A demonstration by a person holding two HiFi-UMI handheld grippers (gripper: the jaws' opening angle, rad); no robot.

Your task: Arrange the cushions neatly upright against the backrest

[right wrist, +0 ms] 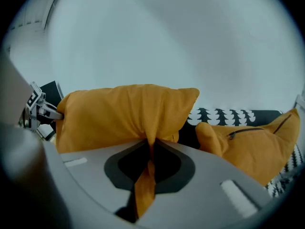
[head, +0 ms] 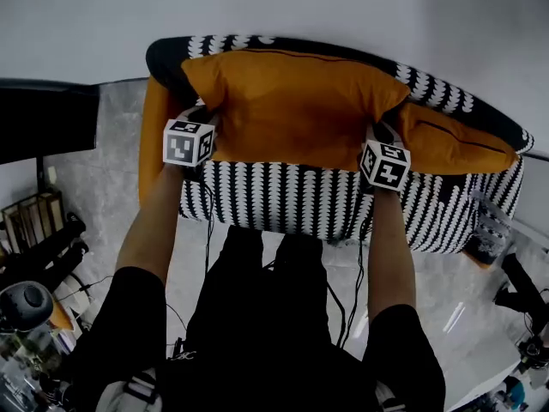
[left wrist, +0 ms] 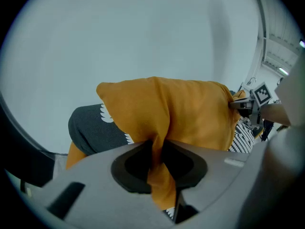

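Observation:
A large orange cushion hangs over the black-and-white patterned sofa, held up between both grippers. My left gripper is shut on its left corner, with a fold of orange fabric pinched between the jaws. At the cushion's right corner my right gripper is shut the same way, the cloth bunched in its jaws. A second orange cushion with a dark zip lies at the sofa's right end, seen also in the right gripper view. A third orange piece shows at the sofa's left end.
The sofa's dark patterned backrest runs along a pale wall. A black cabinet stands at the left. Cables trail over the grey floor, with clutter at the lower left and lower right.

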